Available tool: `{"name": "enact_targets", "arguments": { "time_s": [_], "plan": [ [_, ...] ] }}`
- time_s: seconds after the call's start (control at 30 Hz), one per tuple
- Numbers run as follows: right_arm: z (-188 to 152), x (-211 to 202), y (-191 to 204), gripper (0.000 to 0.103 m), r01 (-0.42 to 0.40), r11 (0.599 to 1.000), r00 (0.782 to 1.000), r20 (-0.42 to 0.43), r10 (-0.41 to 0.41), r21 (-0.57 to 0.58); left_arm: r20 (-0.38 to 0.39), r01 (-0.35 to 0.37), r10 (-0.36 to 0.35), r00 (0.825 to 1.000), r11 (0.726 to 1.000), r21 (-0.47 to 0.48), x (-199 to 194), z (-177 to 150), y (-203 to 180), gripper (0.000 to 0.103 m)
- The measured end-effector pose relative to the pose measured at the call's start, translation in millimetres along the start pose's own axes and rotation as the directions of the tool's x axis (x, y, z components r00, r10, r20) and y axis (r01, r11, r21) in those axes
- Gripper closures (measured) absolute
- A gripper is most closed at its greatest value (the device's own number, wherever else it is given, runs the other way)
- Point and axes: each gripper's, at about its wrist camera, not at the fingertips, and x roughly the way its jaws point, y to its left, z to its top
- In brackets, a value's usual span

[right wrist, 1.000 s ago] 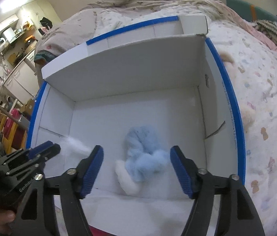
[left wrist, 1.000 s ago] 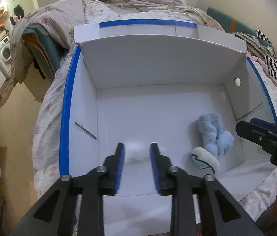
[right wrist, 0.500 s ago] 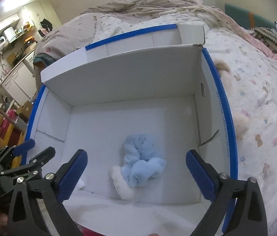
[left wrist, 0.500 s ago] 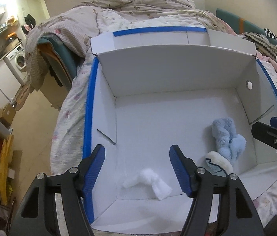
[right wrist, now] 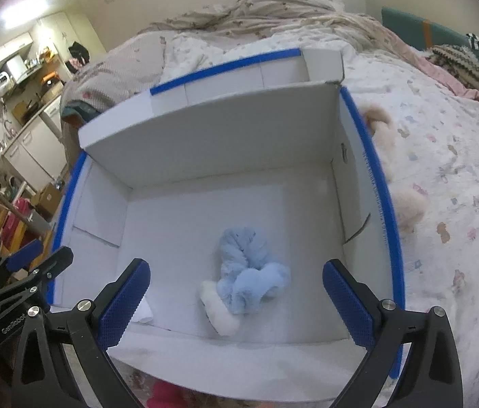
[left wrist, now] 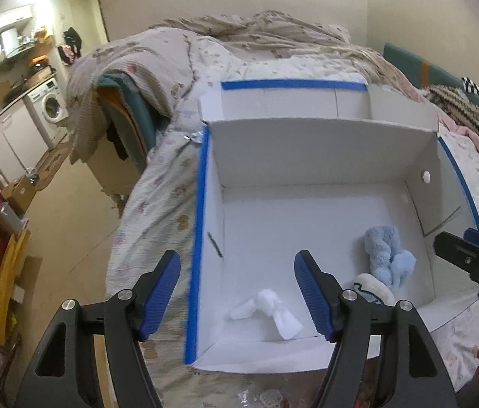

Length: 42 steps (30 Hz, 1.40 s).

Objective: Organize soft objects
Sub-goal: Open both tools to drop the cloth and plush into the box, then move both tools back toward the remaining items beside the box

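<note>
Your left gripper [left wrist: 237, 292] stands with its jaws apart and nothing between the pads; the jaws have just been opening. It hangs above the near left corner of the white box [left wrist: 324, 142], which has blue tape along its edges and sits on a bed [right wrist: 443, 170]. The white cloth [left wrist: 266, 309] lies loose on the box floor below that gripper, close to the near wall, touching neither pad.

Your right gripper [right wrist: 236, 295] is spread wide and holds nothing; its jaws have also just been opening. The light blue plush [right wrist: 249, 272] rests on the box floor between and beyond its fingers, clear of both pads. A white fluffy piece [right wrist: 217, 309] lies against the near side of the plush. A cream plush toy [right wrist: 406, 204] lies on the bed just outside the right wall of the box.
</note>
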Motion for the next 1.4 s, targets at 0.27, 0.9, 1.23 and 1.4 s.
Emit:
{"name": "enact_targets", "arguments": {
  "time_s": [0.27,0.9,1.23,1.4],
  "plan": [
    [-7.4,-35.6,3.2,0.000,-0.005,1.000,0.996,0.090,0.006,-0.014,0.032,-0.019,0.020,0.999,0.999,-0.038,-20.7,-6.5,17.3,0.032],
    [-46.3,-73.7,-3.4,0.000,0.008,1.000,0.993,0.120,-0.009,0.011,0.004,-0.022,0.023,1.000,0.989,-0.146,-55.6,-41.9,56.9,0.031],
    [-65.3,-79.1,-15.2,0.000,0.014,0.999,0.997,0.073,-0.017,0.034,-0.061,0.008,-0.020,0.998,0.981,-0.192,-54.4,-63.7,52.0,0.031],
    [-73.1,-72.4,-14.7,0.000,-0.025,0.998,0.999,0.026,0.024,0.058,-0.075,0.003,-0.016,0.997,0.984,-0.176,-51.1,-70.2,47.8,0.031]
  ]
}}
